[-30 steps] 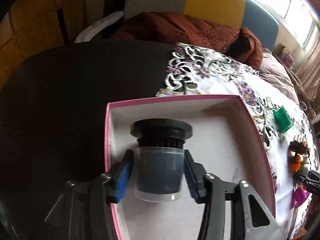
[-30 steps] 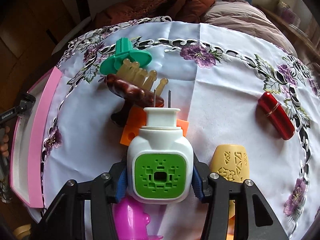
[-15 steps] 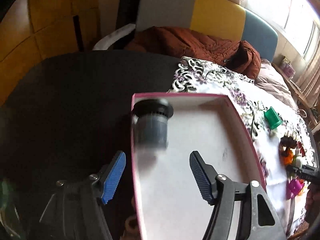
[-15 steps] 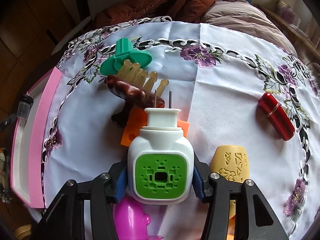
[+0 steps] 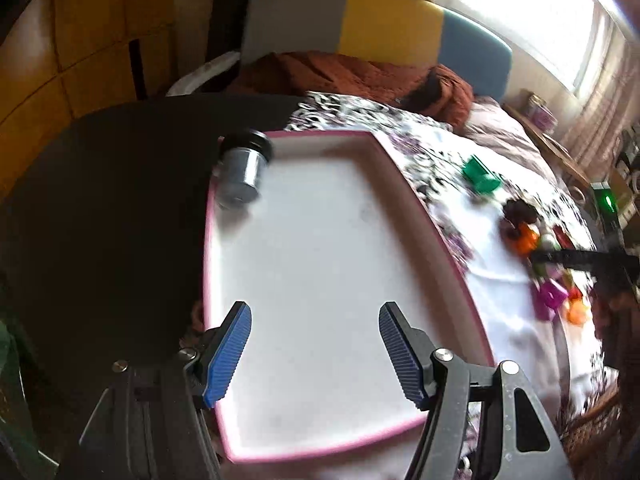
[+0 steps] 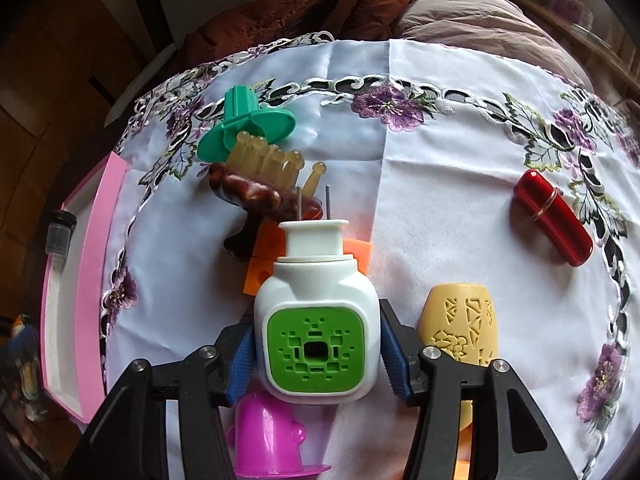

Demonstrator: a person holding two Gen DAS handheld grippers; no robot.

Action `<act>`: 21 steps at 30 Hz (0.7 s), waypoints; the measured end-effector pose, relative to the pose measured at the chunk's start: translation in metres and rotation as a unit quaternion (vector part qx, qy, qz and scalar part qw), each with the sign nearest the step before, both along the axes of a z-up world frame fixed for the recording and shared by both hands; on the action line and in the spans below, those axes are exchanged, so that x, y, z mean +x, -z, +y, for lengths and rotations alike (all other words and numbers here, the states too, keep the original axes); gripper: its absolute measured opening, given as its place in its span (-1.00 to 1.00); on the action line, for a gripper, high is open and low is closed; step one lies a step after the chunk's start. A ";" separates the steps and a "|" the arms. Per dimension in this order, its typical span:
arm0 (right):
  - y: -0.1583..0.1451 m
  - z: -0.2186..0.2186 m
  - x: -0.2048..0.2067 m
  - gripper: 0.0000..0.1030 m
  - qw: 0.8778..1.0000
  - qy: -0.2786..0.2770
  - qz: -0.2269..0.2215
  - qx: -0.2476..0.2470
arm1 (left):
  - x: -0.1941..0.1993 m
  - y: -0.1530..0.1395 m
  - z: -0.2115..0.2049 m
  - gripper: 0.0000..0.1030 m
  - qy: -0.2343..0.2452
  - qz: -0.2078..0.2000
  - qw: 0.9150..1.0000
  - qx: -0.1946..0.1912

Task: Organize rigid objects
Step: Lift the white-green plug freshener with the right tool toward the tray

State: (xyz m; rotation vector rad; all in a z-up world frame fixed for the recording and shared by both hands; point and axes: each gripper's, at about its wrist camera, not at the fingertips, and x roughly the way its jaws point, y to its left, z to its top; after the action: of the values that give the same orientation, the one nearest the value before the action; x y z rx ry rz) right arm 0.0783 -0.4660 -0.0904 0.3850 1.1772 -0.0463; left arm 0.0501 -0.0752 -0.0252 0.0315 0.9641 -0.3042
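Note:
My left gripper (image 5: 314,320) hangs open over the white floor of the pink-rimmed box (image 5: 420,216), nothing between its blue pads. A small clear vial with a black cap (image 5: 240,176) lies in the box's far left corner, also visible as the vial (image 6: 60,232) in the right wrist view. My right gripper (image 6: 318,344) has a white plug-in device with a green face (image 6: 318,320) between its pads. They touch its sides while the jaws are opening slightly. The device rests low over the white cloth.
Around the device lie an orange block (image 6: 264,264), a brown brush with amber pegs (image 6: 260,188), a green flanged piece (image 6: 248,128), a magenta piece (image 6: 268,440), a yellow carved cup (image 6: 460,328) and a red tube (image 6: 552,216). The pink box (image 6: 100,240) sits at the cloth's left edge.
My left gripper let go of the vial, opened wide and drew back toward the box's near end; the vial stayed in the far corner. The right gripper and device kept their place.

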 end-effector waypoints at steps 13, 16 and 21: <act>-0.003 0.006 0.000 0.02 0.999 -0.005 0.001 -0.041 | -0.022 -0.003 -0.007 0.31 -0.008 -0.013 1.000 0.017; -0.003 0.005 0.000 0.02 0.999 -0.003 0.002 -0.039 | -0.024 -0.003 -0.004 0.31 -0.012 -0.011 1.000 0.015; -0.002 0.004 0.000 0.02 0.999 0.006 0.001 -0.048 | -0.025 -0.004 -0.002 0.31 -0.013 -0.011 1.000 0.011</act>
State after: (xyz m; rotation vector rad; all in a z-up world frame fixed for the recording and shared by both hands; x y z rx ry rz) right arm 0.0785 -0.4624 -0.0884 0.3073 1.1690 -0.1144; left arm 0.0247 -0.0771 -0.0212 0.0423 0.9446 -0.2685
